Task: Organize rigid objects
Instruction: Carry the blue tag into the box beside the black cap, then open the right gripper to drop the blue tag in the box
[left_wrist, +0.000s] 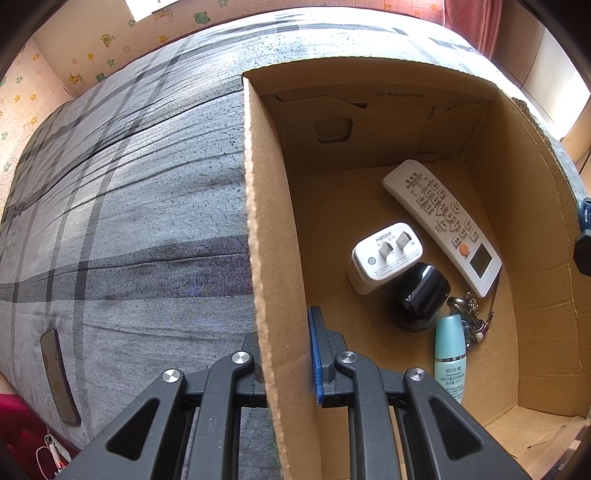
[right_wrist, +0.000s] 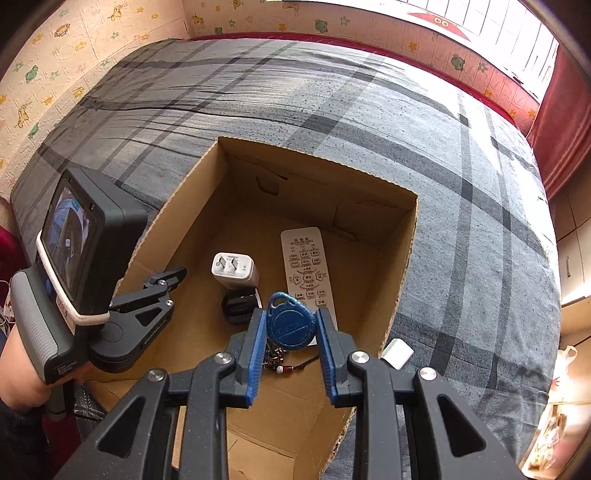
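An open cardboard box sits on a grey plaid bed. My left gripper is shut on the box's left wall, one blue pad inside and the other finger outside. In the box lie a white remote, a white charger plug, a black adapter, a teal bottle and a key bunch. My right gripper hangs over the box, shut on a blue key fob. A beaded chain shows just below the fob.
A dark phone lies on the bed left of the box. A small white object rests on the bedcover just outside the box's right wall. The left gripper's handle and screen stand at the box's left side, held by a hand.
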